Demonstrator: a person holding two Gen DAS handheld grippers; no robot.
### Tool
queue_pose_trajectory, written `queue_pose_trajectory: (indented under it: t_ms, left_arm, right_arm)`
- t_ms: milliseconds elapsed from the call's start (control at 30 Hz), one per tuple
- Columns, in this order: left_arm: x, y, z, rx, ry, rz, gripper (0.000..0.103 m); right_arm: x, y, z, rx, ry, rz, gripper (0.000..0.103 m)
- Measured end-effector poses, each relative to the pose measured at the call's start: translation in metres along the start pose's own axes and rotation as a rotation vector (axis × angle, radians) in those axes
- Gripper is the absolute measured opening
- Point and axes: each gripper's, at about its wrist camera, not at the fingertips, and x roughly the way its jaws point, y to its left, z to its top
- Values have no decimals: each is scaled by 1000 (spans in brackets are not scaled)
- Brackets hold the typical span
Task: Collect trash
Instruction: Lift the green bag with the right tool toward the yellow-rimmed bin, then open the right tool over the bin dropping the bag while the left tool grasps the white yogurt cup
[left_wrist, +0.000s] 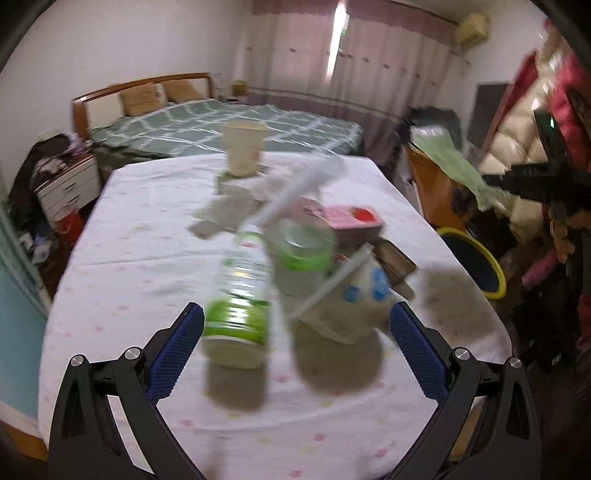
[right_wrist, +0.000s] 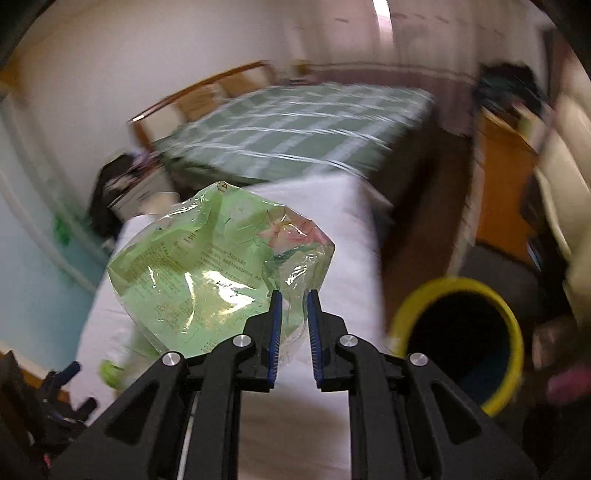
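In the right wrist view my right gripper (right_wrist: 293, 295) is shut on a crumpled green plastic wrapper (right_wrist: 207, 266), held in the air over the table's right side. The yellow-rimmed bin (right_wrist: 458, 343) stands on the floor to its lower right. In the left wrist view my left gripper (left_wrist: 295, 325) is open above the white tablecloth (left_wrist: 129, 258). Just ahead of its fingers lie a green-labelled plastic bottle (left_wrist: 240, 295), a paper cup with blue marks (left_wrist: 351, 299) and a pink carton (left_wrist: 354, 218). Farther back sit crumpled tissues (left_wrist: 229, 210) and a beige cup (left_wrist: 242, 151).
The yellow bin (left_wrist: 476, 262) stands by the table's right edge. A green-covered bed (left_wrist: 221, 125) lies beyond the table, with a nightstand (left_wrist: 66, 188) to the left. A wooden cabinet (right_wrist: 502, 192) and cluttered bedding fill the right side. Both views are motion-blurred.
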Motion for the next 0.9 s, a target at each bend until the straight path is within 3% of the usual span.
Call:
queue_pose_trajectory:
  t_ms: [133,367,633,900]
  left_arm:
    - [13,-26,0,55,35,-30,99]
    - [27,-50,8,78,47,-44,99]
    - [44,-68,9,264,29,41,99]
    - [59,-64,16,369,59,17,99]
  right_arm:
    - [6,-92,-34,178,22,-80,14]
    - [40,-182,-59,306,52,-193,14]
    - [99,-223,-77,349,144,-224,14]
    - [130,-245,-70,370,195,-264,19]
